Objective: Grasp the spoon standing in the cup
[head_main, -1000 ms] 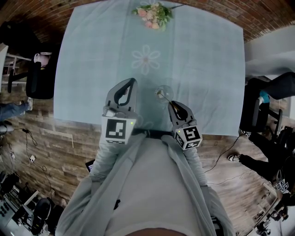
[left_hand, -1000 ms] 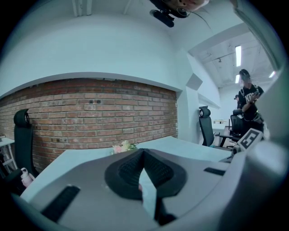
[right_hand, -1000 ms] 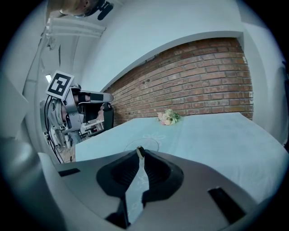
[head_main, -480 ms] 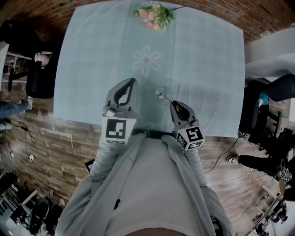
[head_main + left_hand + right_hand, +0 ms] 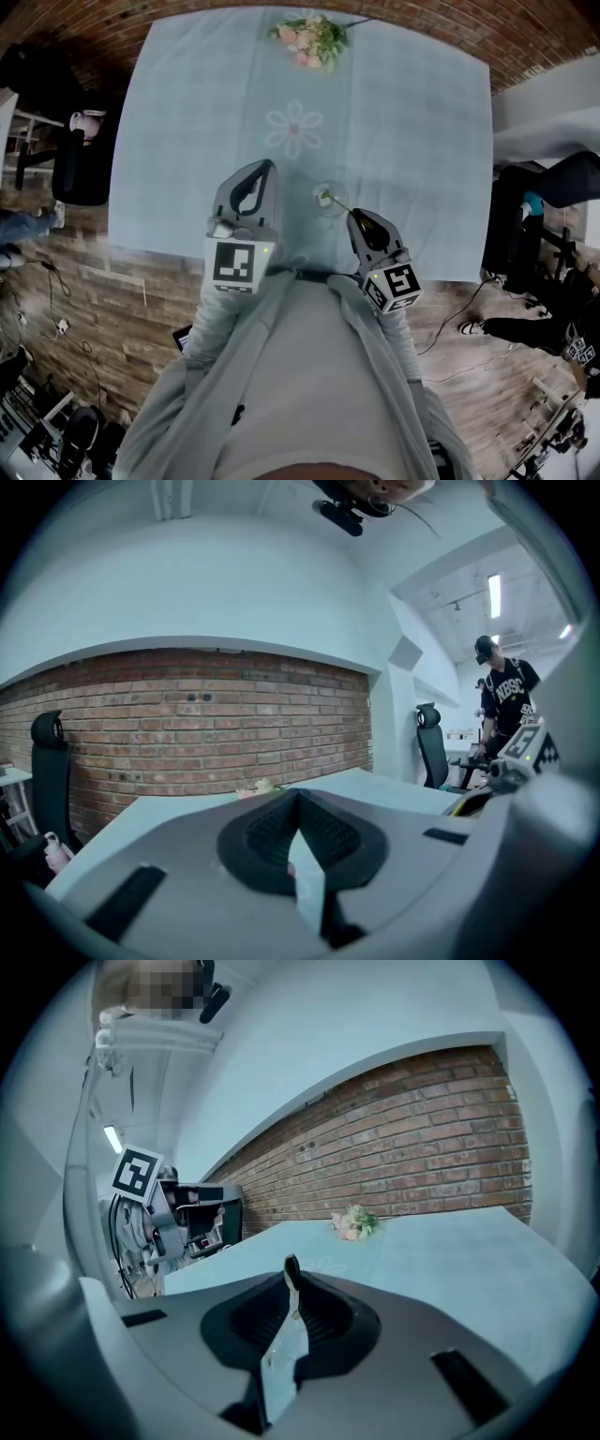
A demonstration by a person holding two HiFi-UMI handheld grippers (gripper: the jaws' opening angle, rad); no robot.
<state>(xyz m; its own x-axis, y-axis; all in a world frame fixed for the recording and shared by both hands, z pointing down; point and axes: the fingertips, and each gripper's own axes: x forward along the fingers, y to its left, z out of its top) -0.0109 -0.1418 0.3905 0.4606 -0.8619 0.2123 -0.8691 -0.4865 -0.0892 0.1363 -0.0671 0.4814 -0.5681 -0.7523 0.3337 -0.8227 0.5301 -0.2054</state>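
A clear glass cup (image 5: 330,200) stands on the pale blue tablecloth (image 5: 422,141), near the table's front edge. A thin spoon (image 5: 337,204) leans out of it toward my right gripper (image 5: 354,216). In the right gripper view the spoon's handle (image 5: 292,1274) is clamped between the jaws, its dark tip poking out above them. My left gripper (image 5: 264,166) hovers to the left of the cup, apart from it. Its jaws meet at the tip with nothing between them, as the left gripper view (image 5: 298,799) also shows.
A small bunch of flowers (image 5: 307,36) lies at the table's far edge, also seen as flowers (image 5: 354,1222) in the right gripper view. A black chair (image 5: 80,164) stands left of the table. A person (image 5: 506,705) stands far off. Brick wall behind.
My right gripper has drawn back slightly toward me and to the right, keeping the spoon handle in its jaws. The left gripper has stayed in place.
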